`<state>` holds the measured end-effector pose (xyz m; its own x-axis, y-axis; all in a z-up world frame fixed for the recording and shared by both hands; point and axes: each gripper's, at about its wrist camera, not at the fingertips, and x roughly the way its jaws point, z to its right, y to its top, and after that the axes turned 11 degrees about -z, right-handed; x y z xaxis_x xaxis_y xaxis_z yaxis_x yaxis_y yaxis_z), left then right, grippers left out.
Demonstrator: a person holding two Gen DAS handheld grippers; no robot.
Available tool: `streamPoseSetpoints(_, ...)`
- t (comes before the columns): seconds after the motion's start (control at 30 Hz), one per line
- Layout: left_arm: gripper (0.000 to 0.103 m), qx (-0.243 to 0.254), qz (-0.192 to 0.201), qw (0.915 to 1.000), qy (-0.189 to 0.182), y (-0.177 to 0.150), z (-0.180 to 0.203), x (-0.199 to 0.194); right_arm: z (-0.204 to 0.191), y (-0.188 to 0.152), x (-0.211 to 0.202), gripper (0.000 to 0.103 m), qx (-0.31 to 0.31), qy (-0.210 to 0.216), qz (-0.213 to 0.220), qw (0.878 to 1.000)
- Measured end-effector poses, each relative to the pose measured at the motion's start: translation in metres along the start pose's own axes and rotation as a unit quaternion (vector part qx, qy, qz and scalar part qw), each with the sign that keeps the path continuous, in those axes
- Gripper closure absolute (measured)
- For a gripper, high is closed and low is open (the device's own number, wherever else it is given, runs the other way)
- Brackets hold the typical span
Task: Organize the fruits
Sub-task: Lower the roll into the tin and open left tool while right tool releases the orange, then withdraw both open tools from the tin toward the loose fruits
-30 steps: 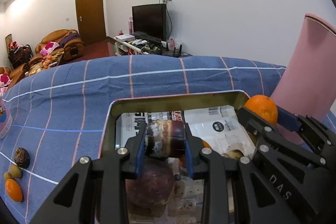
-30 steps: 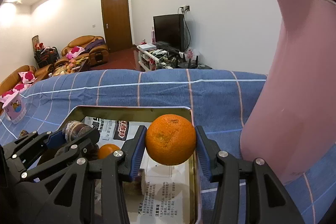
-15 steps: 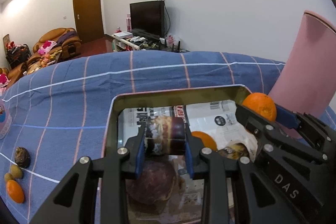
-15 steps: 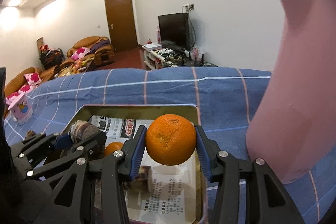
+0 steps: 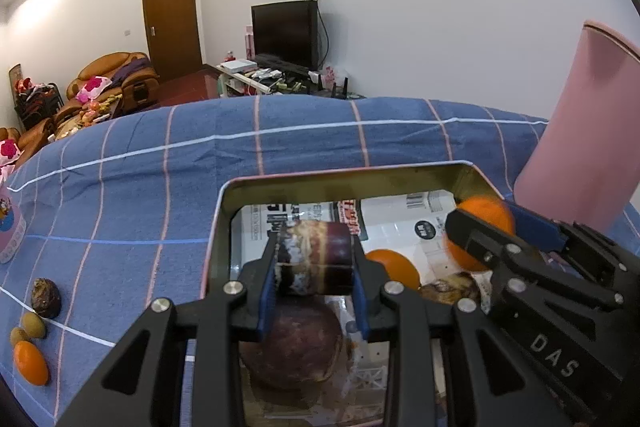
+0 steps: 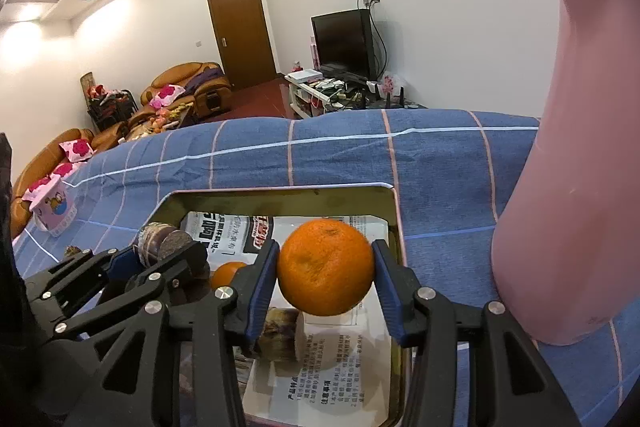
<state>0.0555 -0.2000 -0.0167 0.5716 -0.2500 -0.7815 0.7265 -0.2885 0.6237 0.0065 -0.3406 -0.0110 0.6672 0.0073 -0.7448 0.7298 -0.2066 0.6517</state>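
A gold metal tin (image 5: 340,183) lined with newspaper sits on the blue checked cloth. My left gripper (image 5: 314,261) is shut on a dark purple-brown fruit (image 5: 316,251) held above the tin's left half. Under it lies a large round purple fruit (image 5: 304,343). My right gripper (image 6: 326,267) is shut on a big orange (image 6: 326,267), hanging over the tin's right side (image 6: 394,227). A small orange (image 5: 394,269) and a brownish fruit (image 6: 280,335) lie on the paper between the two grippers. The left gripper (image 6: 160,247) shows at the left of the right wrist view.
A tall pink jug (image 6: 568,147) stands close to the right of the tin. On the cloth far left lie a dark fruit (image 5: 46,303), a yellowish one (image 5: 34,325) and a small orange one (image 5: 30,363). A pink paper cup (image 6: 52,207) stands further left.
The right gripper has tipped slightly, and its orange sits a little lower and nearer the tin's right corner. The left gripper and its fruit have kept still.
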Motion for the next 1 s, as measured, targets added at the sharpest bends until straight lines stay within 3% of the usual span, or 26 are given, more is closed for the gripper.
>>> streamPoseSetpoints(0.07,0.068,0.007,-0.001,1.0000,0.006,0.000,0.003,0.000,0.004,0.000,-0.001,0.054,0.008,0.004,0.004,1.000)
streamPoseSetpoints(0.1,0.055,0.011,-0.003,0.9999,0.008,0.000,0.005,0.001,0.006,0.000,-0.002,0.053,0.013,0.007,0.007,1.000)
streamPoseSetpoints(0.13,0.036,0.015,-0.005,0.9998,0.013,-0.001,0.007,0.001,0.006,0.000,-0.003,0.050,0.016,0.011,0.010,1.000)
streamPoseSetpoints(0.2,0.020,0.022,0.005,0.9995,0.021,-0.002,0.010,-0.003,0.007,-0.002,-0.007,0.035,0.020,0.028,0.019,0.999)
streamPoseSetpoints(0.27,0.010,0.034,0.024,0.9989,0.020,-0.005,0.015,-0.010,0.003,-0.003,-0.015,0.035,0.014,0.019,0.043,0.999)
streamPoseSetpoints(0.3,0.000,0.037,0.030,0.9985,0.025,-0.006,0.016,-0.012,0.001,-0.004,-0.020,0.035,0.008,0.008,0.056,0.998)
streamPoseSetpoints(0.47,0.000,0.042,0.042,0.9976,0.035,-0.008,0.018,-0.018,-0.005,-0.007,-0.035,0.024,0.002,-0.062,0.106,0.992)
streamPoseSetpoints(0.7,0.000,0.027,0.064,0.9965,0.046,-0.011,0.012,-0.027,0.003,-0.004,-0.039,0.024,0.026,-0.075,0.111,0.991)
streamPoseSetpoints(0.87,0.000,0.033,0.088,0.9931,0.070,-0.018,0.004,-0.037,0.002,-0.014,-0.054,0.023,0.019,-0.081,0.172,0.982)
streamPoseSetpoints(1.0,0.000,0.023,0.084,0.9937,0.070,-0.023,-0.006,-0.041,-0.002,-0.015,-0.056,0.023,0.011,-0.085,0.163,0.983)
